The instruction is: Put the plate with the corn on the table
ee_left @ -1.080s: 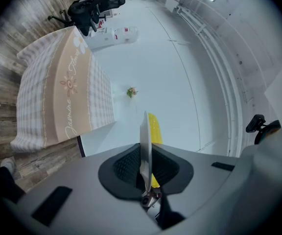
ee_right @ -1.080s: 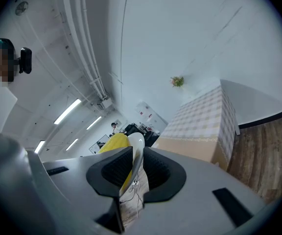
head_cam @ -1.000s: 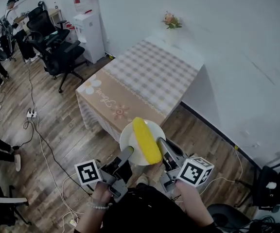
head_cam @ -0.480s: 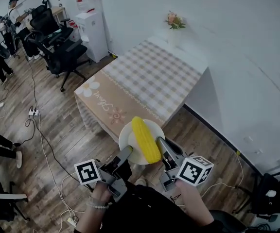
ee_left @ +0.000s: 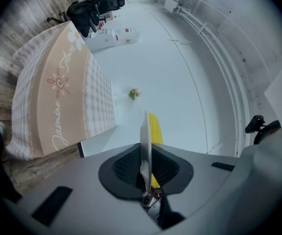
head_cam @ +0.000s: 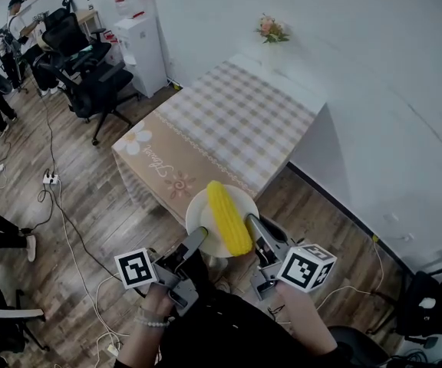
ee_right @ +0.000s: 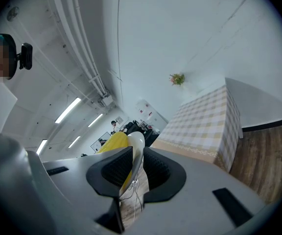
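A white plate point(head_cam: 199, 213) carries a yellow corn cob point(head_cam: 229, 218) and hangs in the air just short of the near end of the table point(head_cam: 229, 121). The table wears a checked and beige cloth. My left gripper point(head_cam: 196, 241) is shut on the plate's near-left rim, and my right gripper point(head_cam: 252, 228) is shut on its near-right rim. In the left gripper view the plate point(ee_left: 145, 141) stands edge-on between the pads, with the corn point(ee_left: 154, 127) behind it. In the right gripper view the plate point(ee_right: 135, 148) and the corn point(ee_right: 111, 143) sit between the pads too.
A flower vase point(head_cam: 271, 32) stands at the table's far end by the white wall. A water dispenser point(head_cam: 141, 48) and office chairs point(head_cam: 90, 79) are at the left. A power strip point(head_cam: 50, 179) and cables lie on the wooden floor.
Both grippers and the plate have edged slightly toward the table's near end. Both grips are unchanged.
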Available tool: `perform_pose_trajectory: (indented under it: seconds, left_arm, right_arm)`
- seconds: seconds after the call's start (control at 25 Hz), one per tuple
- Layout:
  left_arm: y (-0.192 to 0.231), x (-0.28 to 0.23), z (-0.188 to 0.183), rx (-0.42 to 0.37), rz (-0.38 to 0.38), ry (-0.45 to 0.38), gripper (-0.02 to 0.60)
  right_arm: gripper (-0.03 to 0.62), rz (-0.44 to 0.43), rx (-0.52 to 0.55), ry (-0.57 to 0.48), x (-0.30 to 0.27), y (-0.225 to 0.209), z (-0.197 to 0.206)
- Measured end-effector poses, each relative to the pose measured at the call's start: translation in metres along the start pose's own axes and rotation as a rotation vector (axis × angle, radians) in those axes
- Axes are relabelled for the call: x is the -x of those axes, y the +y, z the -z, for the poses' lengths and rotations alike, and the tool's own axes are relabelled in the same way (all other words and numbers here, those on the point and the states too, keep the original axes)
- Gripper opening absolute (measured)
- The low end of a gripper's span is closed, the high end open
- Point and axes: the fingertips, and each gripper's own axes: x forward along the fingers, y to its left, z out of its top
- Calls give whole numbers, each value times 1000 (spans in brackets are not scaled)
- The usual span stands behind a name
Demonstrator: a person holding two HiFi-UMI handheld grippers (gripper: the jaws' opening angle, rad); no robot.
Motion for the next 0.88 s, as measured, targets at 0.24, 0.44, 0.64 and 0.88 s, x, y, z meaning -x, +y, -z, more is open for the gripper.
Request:
perform_pose_trajectory:
  seconds: [0.24, 0.44, 0.64, 0.88]
  left_arm:
    - [1, -9, -15, 5, 9, 13, 43]
    - [8, -4, -37, 2, 12, 24, 43]
    - [14, -20, -58, -4, 7, 56, 43]
    - [24, -54, -83, -11, -10, 99, 43]
  right_arm:
    - [97, 13, 11, -10, -13, -1, -8]
    - [97, 20, 14, -23, -35, 4, -4]
    - [97, 42, 8, -30, -54, -5, -15]
    - [97, 81, -14, -33, -79, -29, -34]
